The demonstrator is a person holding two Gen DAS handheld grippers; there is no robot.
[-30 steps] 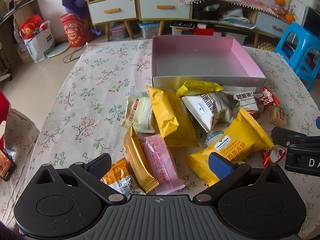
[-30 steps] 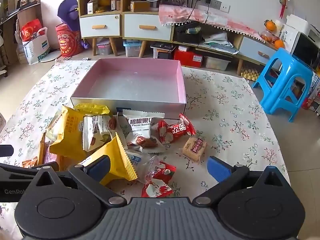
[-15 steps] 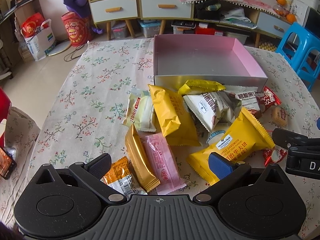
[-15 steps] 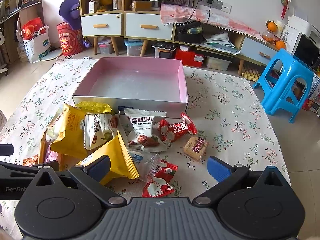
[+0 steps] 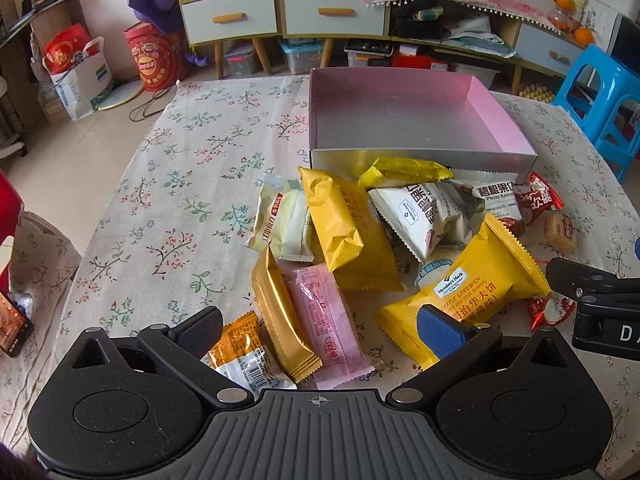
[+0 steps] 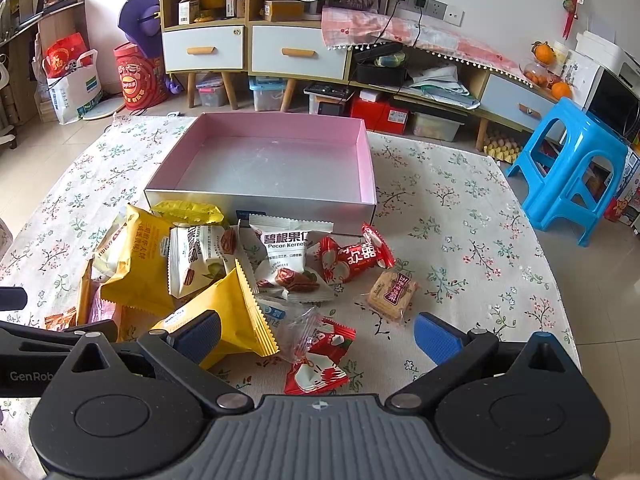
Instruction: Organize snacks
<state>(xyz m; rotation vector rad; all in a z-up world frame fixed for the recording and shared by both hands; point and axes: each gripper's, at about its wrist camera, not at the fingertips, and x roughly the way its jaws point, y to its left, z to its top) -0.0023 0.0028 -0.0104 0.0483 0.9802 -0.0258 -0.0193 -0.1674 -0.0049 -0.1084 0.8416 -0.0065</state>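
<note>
On floral tablecloth (image 6: 460,200), just in front of the shallow pink-lined cardboard box (image 6: 366,168), sits a loose heap of wrapped snacks: yellow waffle-sandwich pouch (image 5: 476,280), pink bar wrapper (image 5: 328,320), gold bar wrapper (image 5: 276,308), white pecan packs (image 6: 288,248), red candy wrappers (image 6: 352,258) etc. Box is empty, so by my read nothing's sorted yet & the whole pile is left to move. Left gripper (image 5: 320,320) & right gripper (image 6: 318,338) both hover low over near edge of heap, jaws wide apart, holding nothing.
</note>
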